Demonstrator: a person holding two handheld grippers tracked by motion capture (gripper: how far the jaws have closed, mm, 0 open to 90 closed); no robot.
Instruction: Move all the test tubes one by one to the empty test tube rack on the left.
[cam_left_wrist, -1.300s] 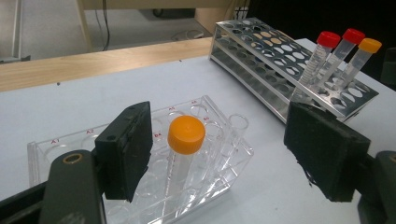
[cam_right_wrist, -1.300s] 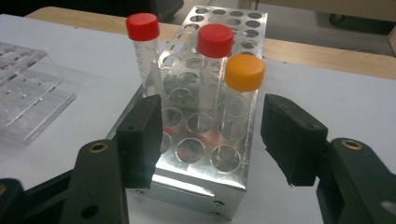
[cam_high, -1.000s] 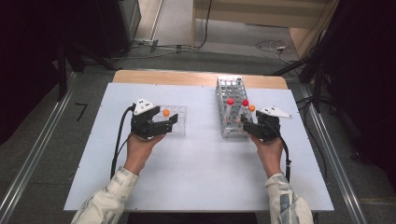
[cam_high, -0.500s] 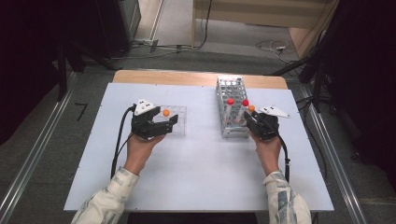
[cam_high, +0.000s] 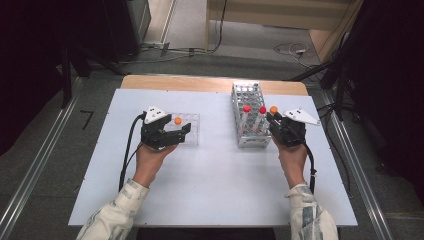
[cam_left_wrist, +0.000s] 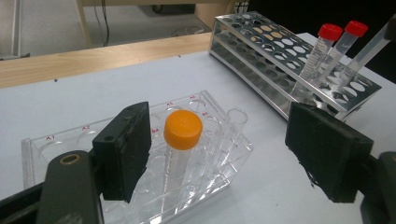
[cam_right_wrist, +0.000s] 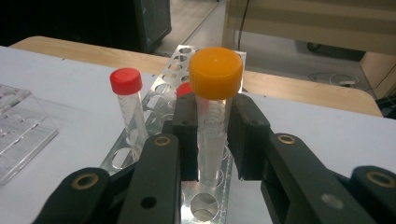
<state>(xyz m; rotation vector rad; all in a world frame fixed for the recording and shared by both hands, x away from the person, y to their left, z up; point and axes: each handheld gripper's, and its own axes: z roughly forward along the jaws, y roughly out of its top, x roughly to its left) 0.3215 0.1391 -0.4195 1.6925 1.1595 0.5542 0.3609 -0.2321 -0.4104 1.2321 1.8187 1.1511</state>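
Right gripper (cam_right_wrist: 212, 140): fingers have just closed, now pinching the orange-capped tube (cam_right_wrist: 214, 112) just below its cap, above the metal rack (cam_high: 248, 117) near the bench's far right. Judged light, rigid, smooth plastic; likely slippery, so hold on the upper barrel and keep it vertical. Left gripper (cam_left_wrist: 224, 154): fingers spread around a second orange-capped tube (cam_left_wrist: 181, 140) in the clear tray (cam_left_wrist: 56, 144), not touching.

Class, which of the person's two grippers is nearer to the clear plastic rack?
Left. The left gripper stands open at the clear plastic rack; the right gripper is beyond the metal rack, shut on an orange-capped tube.
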